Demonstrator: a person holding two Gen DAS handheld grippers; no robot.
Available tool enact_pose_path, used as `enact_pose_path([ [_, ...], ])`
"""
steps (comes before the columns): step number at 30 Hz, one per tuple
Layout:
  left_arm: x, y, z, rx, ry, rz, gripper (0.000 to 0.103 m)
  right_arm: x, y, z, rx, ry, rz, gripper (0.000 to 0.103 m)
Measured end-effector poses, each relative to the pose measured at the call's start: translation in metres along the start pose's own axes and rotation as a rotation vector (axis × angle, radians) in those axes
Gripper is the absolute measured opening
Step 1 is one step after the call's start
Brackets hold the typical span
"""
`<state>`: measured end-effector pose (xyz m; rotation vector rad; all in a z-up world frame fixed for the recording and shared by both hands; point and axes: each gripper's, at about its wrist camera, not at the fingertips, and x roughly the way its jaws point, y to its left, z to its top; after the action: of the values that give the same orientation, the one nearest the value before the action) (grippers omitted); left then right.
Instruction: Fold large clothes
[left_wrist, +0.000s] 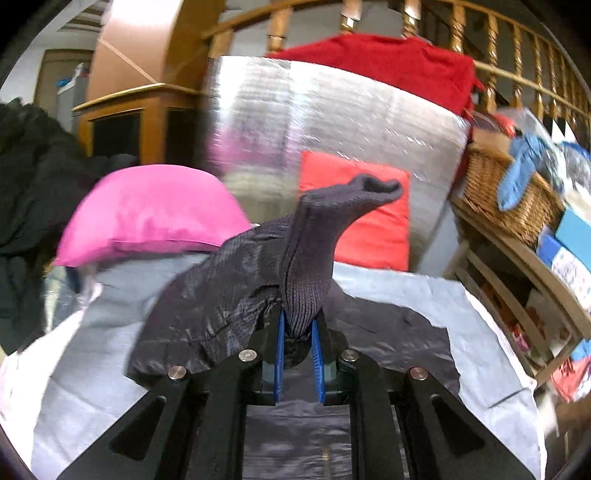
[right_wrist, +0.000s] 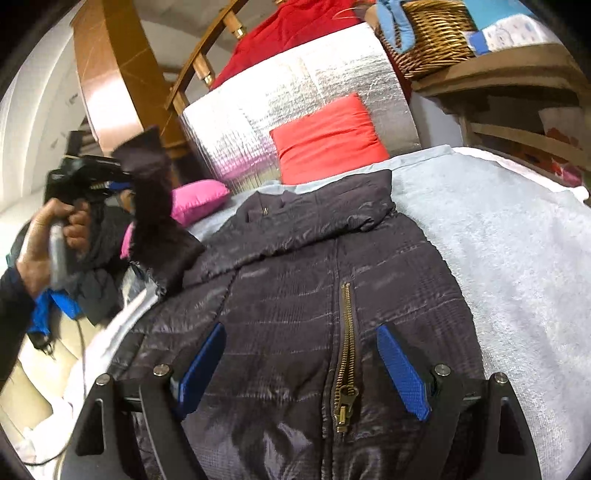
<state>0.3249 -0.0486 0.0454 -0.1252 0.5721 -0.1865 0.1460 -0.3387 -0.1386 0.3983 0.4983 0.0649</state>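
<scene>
Bed: a pale grey sheet (right_wrist: 498, 258) covers it; everything lies on this.
Foil panel (right_wrist: 295, 107): stands upright at the far end of the bed, with a red cushion (right_wrist: 328, 136) leaning on it and a pink cushion (left_wrist: 147, 210) off to the left.
Jacket (right_wrist: 295, 295): a dark quilted one, spread front up on the sheet, collar toward the foil panel, brass zipper (right_wrist: 345, 350) closed along the middle. Its body lies flat. The right side looks tidy against the sheet.
Sleeve (left_wrist: 221, 288): the left one is lifted off the bed, its ribbed knit cuff (left_wrist: 306, 295) pinched and the end flopping over above.
Left claw (left_wrist: 297, 345): shut on the cuff, blue pads pressed against the knit; in the right wrist view it hangs in the air at the left, held by the person's hand (right_wrist: 48, 240).
Right claw (right_wrist: 303, 369): jaws wide apart, gripping nothing, poised low over the lower front of the jacket with the zipper between its pads; whether it touches the fabric I cannot tell.
Progress: early, by my judgement. The jacket is laid out and zipped, and the first fold, sleeve across the chest, seems under way but not landed.
Left to do: probably lay this sleeve in, deal with the other side, then fold the body lengthwise into a compact stack.
</scene>
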Motion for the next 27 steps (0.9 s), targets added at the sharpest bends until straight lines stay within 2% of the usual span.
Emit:
enact_pose_path([
  [7,0.047,-0.062,-0.028,0.039,0.09,-0.025,0.014,-0.005,-0.016,0.004,0.073,-0.025,0.03,0.086],
  [11,0.074,-0.083,-0.052,0.037,0.168,-0.041,0.016,-0.008,-0.021,0.006,0.099,-0.029,0.044,0.086],
  [14,0.094,-0.088,-0.07,0.026,0.244,-0.048,0.022,-0.009,-0.022,0.006,0.111,-0.03,0.051,0.086],
  [15,0.1,-0.087,-0.075,0.015,0.268,-0.058,0.026,-0.009,-0.022,0.006,0.113,-0.028,0.051,0.086],
  [16,0.104,-0.086,-0.077,0.008,0.284,-0.07,0.035,-0.008,-0.023,0.006,0.113,-0.025,0.047,0.086],
  [18,0.106,-0.081,-0.083,0.003,0.3,-0.086,0.041,-0.006,-0.023,0.005,0.114,-0.017,0.045,0.086],
  [20,0.1,-0.076,-0.086,0.024,0.296,-0.093,0.045,-0.004,-0.022,0.005,0.111,-0.011,0.041,0.086],
  [23,0.085,-0.058,-0.092,0.037,0.257,-0.099,0.059,-0.003,-0.021,0.006,0.112,0.0,0.038,0.086],
  [25,0.078,-0.042,-0.095,0.022,0.228,-0.076,0.069,-0.001,-0.021,0.007,0.123,0.011,0.041,0.086],
  [27,0.078,-0.026,-0.103,-0.013,0.243,-0.069,0.076,0.003,-0.021,0.009,0.141,0.035,0.052,0.086],
])
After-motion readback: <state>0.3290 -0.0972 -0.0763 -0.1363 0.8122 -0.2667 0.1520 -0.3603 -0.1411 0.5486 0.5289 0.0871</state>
